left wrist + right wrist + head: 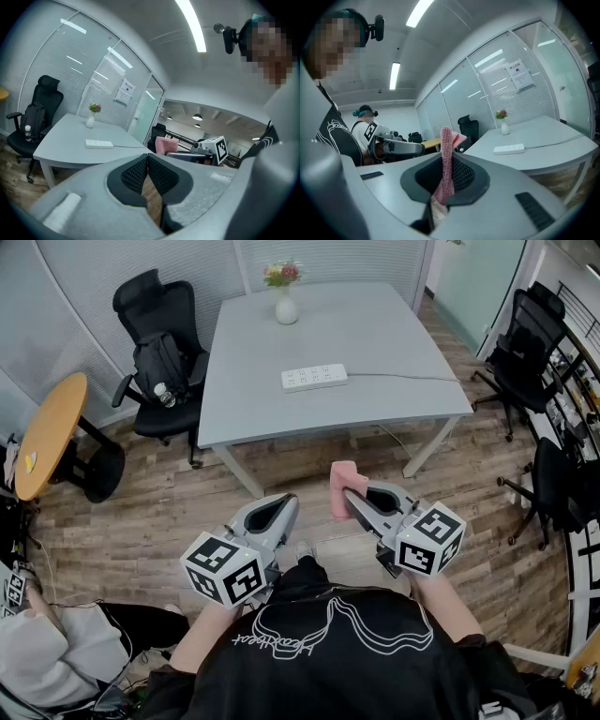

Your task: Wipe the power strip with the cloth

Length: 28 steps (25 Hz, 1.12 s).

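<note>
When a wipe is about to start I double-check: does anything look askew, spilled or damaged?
Nothing stands out. The power strip lies flat on the table, the vase stands upright, and the pink cloth is clamped in the right gripper; the left gripper is shut and empty.

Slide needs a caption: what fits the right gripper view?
Right tongs clamp a pink cloth; white power strip lies on the grey table ahead.

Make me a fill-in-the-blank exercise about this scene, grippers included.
1. The right gripper is shut on a pink ____.
2. The left gripper is shut and holds ____.
3. The white power strip lies on the grey ____.
4. Behind it, a white vase holds ____.
Missing words: cloth; nothing; table; flowers.
</note>
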Each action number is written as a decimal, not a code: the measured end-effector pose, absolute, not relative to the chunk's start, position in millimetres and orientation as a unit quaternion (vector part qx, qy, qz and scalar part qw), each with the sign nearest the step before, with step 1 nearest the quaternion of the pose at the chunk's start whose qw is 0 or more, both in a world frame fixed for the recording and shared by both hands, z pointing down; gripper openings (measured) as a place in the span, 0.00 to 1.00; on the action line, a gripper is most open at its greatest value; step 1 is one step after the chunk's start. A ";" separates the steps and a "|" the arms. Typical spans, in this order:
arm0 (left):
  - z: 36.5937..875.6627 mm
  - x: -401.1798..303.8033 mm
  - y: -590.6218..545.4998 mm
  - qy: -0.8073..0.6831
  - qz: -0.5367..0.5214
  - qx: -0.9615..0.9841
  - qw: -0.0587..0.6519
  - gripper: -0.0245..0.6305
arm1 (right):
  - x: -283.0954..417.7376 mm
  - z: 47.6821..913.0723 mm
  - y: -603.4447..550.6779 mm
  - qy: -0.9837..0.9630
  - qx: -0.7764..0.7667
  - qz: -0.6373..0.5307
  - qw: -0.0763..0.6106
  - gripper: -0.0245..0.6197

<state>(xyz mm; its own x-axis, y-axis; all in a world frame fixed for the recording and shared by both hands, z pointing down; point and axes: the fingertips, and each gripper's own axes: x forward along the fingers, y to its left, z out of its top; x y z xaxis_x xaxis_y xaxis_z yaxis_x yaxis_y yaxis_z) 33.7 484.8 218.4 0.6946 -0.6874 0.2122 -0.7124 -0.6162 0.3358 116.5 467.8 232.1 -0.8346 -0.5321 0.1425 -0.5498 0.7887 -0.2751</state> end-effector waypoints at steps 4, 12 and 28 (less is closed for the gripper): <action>218.8 32.7 482.4 -0.391 0.031 0.898 0.202 0.06 | 116.6 229.9 467.0 -0.945 0.287 0.152 0.029 0.09; 227.3 33.1 482.4 -0.398 0.059 0.894 0.199 0.06 | 119.2 229.4 467.3 -0.943 0.296 0.149 0.024 0.09; 246.5 22.9 391.6 -0.383 0.062 0.892 0.231 0.06 | 109.0 255.3 373.8 -0.926 0.313 0.204 0.046 0.09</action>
<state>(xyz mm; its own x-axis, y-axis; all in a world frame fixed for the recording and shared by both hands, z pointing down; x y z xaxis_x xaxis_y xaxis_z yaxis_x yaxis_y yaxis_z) 22.9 391.6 246.5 0.6998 -0.6544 0.2867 -0.7112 -0.6006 0.3653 109.0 373.8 255.3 -0.7999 -0.5612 0.2125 -0.5986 0.7208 -0.3496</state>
